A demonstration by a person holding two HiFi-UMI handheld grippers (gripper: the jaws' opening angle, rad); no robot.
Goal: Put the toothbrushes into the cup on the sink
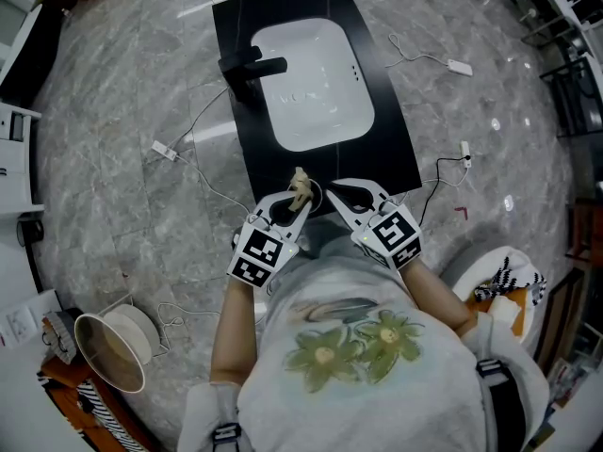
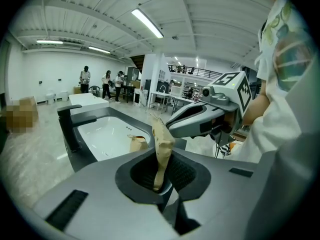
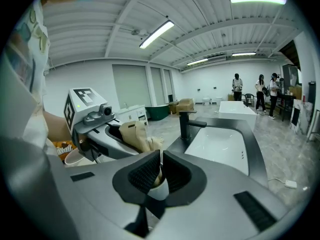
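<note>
Left tool [image 2: 162,175] clenched on 1 toothbrush [image 2: 161,144], long axis upright, lower end at cup [image 3: 159,190] mouth directly below; right tool [image 3: 157,171] pinches cup rim by worktop [image 1: 396,149] near edge. I'd lower straight.

Head view: steeply down, from above the sink [image 1: 391,153]; gripper views: close, low, facing far across it; all share the tap [image 1: 247,72]

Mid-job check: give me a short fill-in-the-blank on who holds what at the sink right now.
1. The tan toothbrush stands between the jaws of the ____ hand-held gripper.
2. The white cup is pinched at its rim by the ____ hand-held gripper.
3. The faucet on the sink is ____ in colour.
Missing words: left; right; black.
</note>
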